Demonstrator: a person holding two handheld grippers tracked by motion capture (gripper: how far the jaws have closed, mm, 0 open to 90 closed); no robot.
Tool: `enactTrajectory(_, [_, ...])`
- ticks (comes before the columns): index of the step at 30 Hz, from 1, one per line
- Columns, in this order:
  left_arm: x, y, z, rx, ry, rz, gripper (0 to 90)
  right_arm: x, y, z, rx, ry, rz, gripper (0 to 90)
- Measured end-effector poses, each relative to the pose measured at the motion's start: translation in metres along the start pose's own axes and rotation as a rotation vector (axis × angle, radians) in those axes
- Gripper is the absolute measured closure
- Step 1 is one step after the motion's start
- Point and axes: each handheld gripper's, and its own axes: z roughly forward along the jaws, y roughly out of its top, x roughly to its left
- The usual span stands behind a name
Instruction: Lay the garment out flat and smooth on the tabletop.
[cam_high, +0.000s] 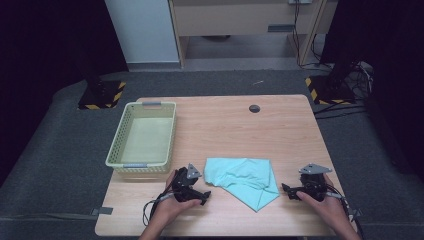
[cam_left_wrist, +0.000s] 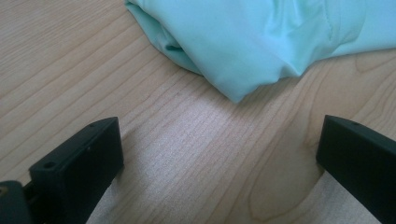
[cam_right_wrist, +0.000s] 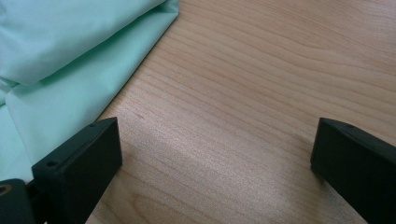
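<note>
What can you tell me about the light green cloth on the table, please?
The cloth is pale mint green, thin and smooth, like light fabric. It lies folded and a little crumpled on the wooden table, near the front edge, with one corner pointing toward the person. Soft creases and layered edges show in both gripper views. It rests between the left gripper and the right gripper; both stand open and neither touches it.

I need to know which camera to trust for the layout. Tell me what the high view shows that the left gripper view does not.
High view alone: the basket at the table's left, both hands, the left gripper and right gripper on either side of the cloth, and the floor around.

Left gripper view alone: its own black jaws up close, wide apart with bare wood between them, and the cloth's folded edge in detail.

Both: the turquoise cloth and the wooden table.
</note>
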Motion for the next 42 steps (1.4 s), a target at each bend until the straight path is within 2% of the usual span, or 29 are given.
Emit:
enactTrajectory(17, [-0.007, 0.004, 0.000, 0.015, -0.006, 0.017, 3.0, 0.001, 0.001, -0.001, 0.014, -0.001, 0.000, 2.5])
enactTrajectory(23, [-0.010, 0.007, -0.001, 0.004, -0.008, 0.030, 6.3, 0.002, 0.005, -0.005, 0.046, 0.003, -0.014, 9.2])
enactTrajectory(26, [-0.011, 0.008, -0.003, -0.011, -0.008, 0.033, 8.1, 0.003, 0.007, -0.007, 0.041, 0.006, -0.018, 10.6])
enactTrajectory(27, [-0.013, 0.010, -0.005, -0.024, -0.008, 0.033, 8.5, 0.004, 0.009, -0.010, 0.020, 0.005, -0.031, 12.3])
enactTrajectory(32, [-0.015, 0.012, -0.006, -0.041, -0.007, 0.037, 11.0, 0.009, 0.015, -0.018, -0.010, 0.028, -0.041, 17.1])
enactTrajectory(42, [-0.028, 0.019, -0.007, -0.081, -0.015, 0.071, 15.4, 0.023, 0.023, -0.023, -0.026, 0.079, -0.083, 30.1])
